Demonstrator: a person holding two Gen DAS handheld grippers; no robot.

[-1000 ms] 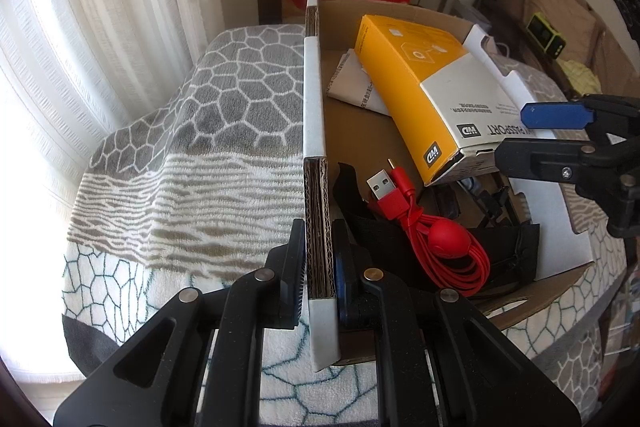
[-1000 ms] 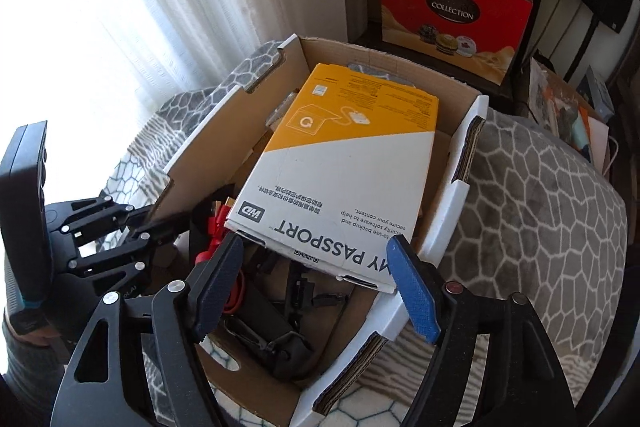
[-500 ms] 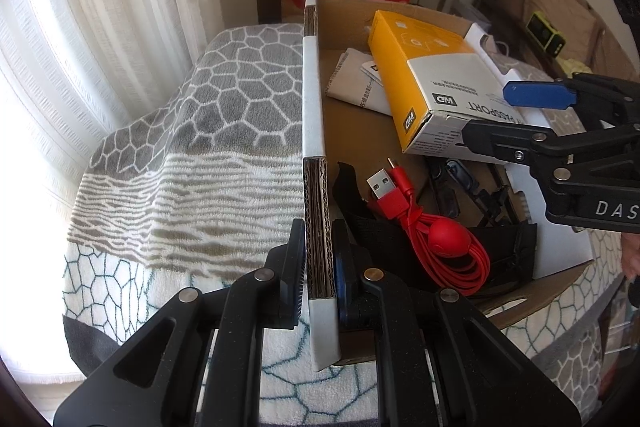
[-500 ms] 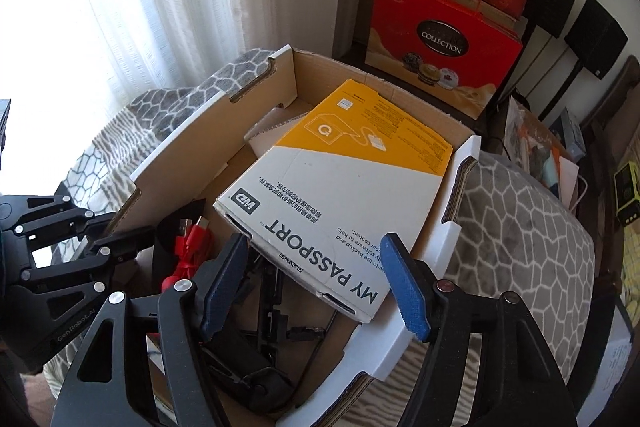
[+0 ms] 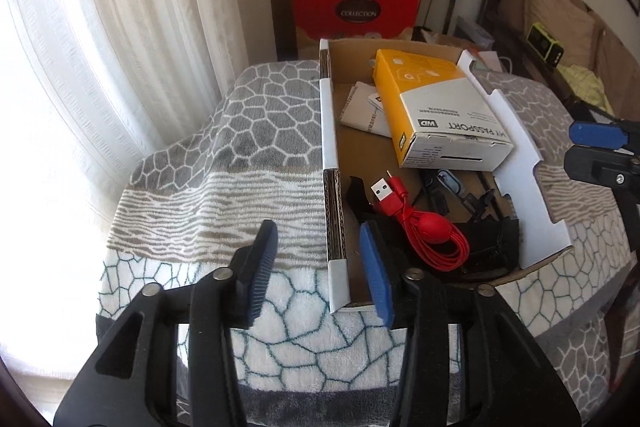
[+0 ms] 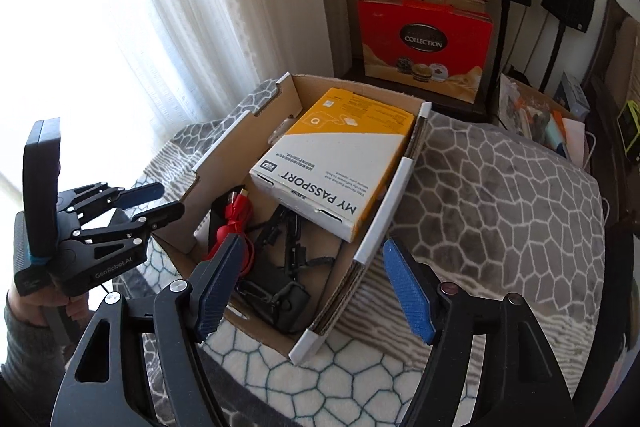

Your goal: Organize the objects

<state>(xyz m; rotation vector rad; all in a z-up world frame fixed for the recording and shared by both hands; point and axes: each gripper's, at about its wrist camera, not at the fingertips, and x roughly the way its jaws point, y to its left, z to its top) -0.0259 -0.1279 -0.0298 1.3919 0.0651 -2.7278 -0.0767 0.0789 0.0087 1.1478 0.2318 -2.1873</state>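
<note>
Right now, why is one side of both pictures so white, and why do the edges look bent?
Left wrist view: daylight through the curtain blows the left side out to white, while the cardboard box stays sharp. Right wrist view: the same glare sits upper left, leaving the left gripper dark against it. In both, the fisheye lens curves the edges and blackens the corners.

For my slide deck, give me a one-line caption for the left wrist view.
Left gripper opening astride the cardboard box wall, with hard-drive box and red cable inside.

Ahead of your left gripper [image 5: 318, 275], a blanket-covered bed [image 5: 248, 155], the open cardboard box [image 5: 329, 131] directly on it.
</note>
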